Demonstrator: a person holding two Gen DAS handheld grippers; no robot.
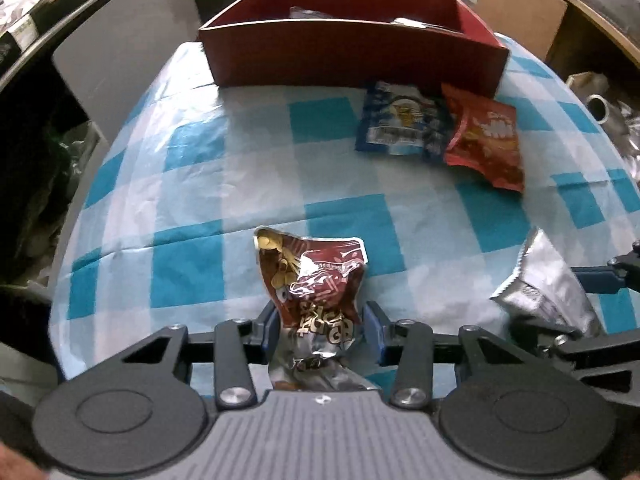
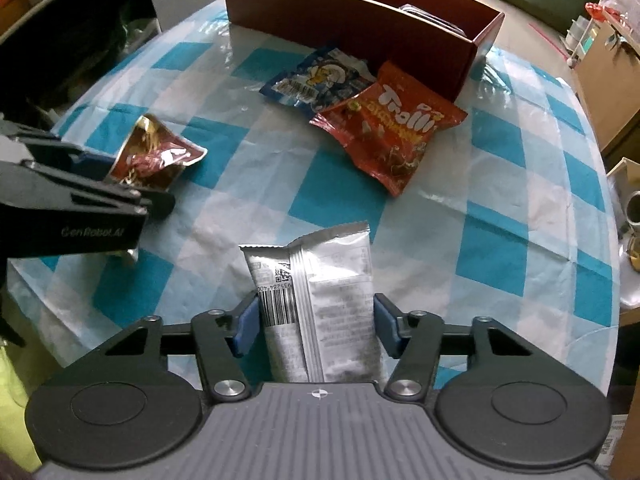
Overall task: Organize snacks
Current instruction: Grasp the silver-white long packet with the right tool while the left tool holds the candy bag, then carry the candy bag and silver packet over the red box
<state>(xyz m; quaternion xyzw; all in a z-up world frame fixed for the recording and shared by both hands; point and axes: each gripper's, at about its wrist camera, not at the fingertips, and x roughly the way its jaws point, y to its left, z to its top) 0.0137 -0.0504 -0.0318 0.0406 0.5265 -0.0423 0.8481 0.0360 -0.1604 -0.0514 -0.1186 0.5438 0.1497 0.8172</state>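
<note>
My left gripper is shut on a crumpled brown snack bag, held over the near part of the checked table; that bag also shows in the right wrist view. My right gripper is shut on a silver snack packet, which also shows at the right of the left wrist view. A blue bag and a red Trolli bag lie on the table in front of a red box.
The table wears a blue and white checked cloth. The red box holds some packets whose kind I cannot tell. Shelves and clutter stand at the left, cardboard boxes at the back right, metal items off the right edge.
</note>
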